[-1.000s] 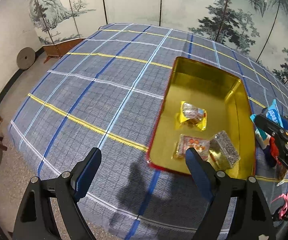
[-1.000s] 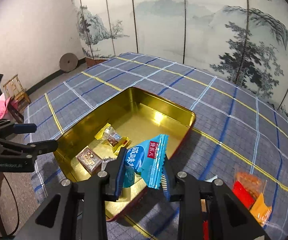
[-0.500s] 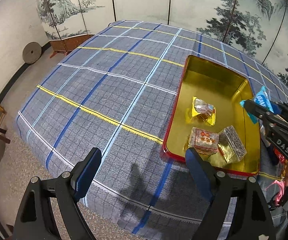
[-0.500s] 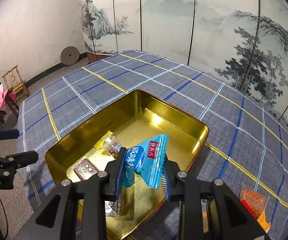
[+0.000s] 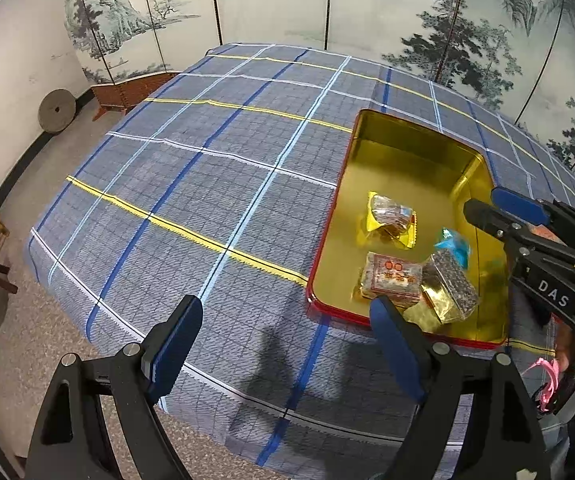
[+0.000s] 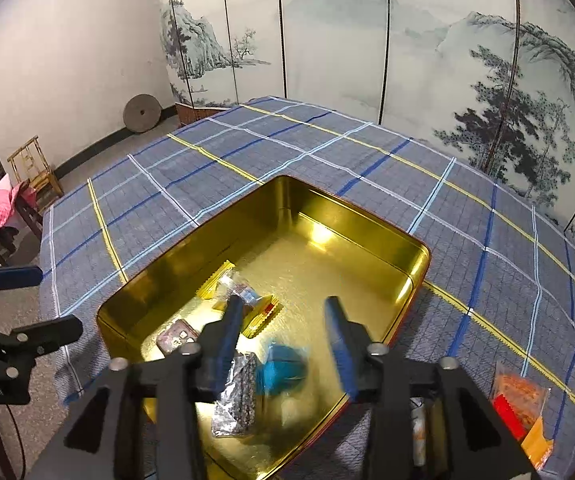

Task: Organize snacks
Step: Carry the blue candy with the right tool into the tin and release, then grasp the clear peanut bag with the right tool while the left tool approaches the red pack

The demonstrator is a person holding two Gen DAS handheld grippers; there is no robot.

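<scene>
A gold tin with a red rim [image 5: 407, 136] [image 6: 351, 216] lies on the plaid tablecloth. In it are a yellow-wrapped snack [image 5: 391, 218] [image 6: 247, 298], a brown snack pack [image 5: 393, 276] [image 6: 175, 338] and a silver-dark pack [image 5: 449, 286] [image 6: 237, 394]. A blue snack pack [image 5: 453, 246] [image 6: 283, 370], blurred, is in the tin below my right gripper [image 6: 283, 344], which is open and empty above the tin; it also shows in the left wrist view [image 5: 499, 208]. My left gripper [image 5: 283, 344] is open and empty over the table's near edge, left of the tin.
Red and orange snack packs [image 6: 521, 400] lie on the cloth right of the tin. A painted folding screen [image 6: 367, 40] stands behind the table. A stone wheel [image 6: 141, 113] leans on the wall. Small wooden furniture [image 6: 35, 168] stands on the floor at left.
My right gripper has opened and the blue snack pack has dropped from it into the tin. My left gripper has drawn back slightly from the tin, still open.
</scene>
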